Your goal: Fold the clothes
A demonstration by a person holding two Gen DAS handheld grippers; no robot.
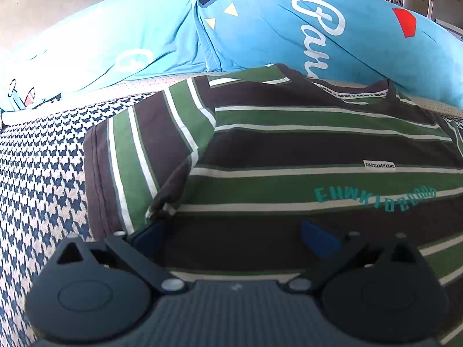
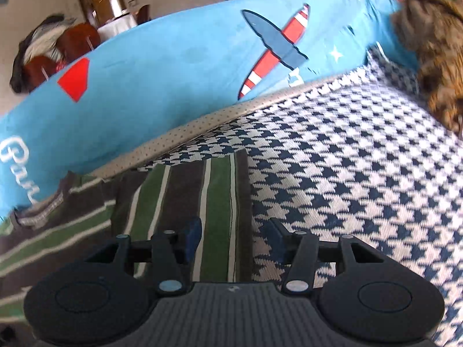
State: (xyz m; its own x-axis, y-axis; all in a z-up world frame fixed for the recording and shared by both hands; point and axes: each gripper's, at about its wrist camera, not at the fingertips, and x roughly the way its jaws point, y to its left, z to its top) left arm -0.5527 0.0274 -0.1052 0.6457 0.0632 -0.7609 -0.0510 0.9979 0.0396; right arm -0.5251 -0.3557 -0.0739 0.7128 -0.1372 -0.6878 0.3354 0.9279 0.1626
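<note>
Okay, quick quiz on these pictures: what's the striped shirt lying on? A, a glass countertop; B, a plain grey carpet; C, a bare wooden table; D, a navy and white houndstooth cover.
D: the striped shirt lies spread on the navy and white houndstooth cover, which shows past the shirt's sleeve edge in both wrist views, with a blue printed cushion behind it.

Houndstooth-covered bed [image 2: 361, 179] carries striped shirt [image 1: 289, 150] (sleeves folded in), blue printed bolster [image 2: 173, 66] along back, furry brown thing [image 2: 434, 57].
</note>
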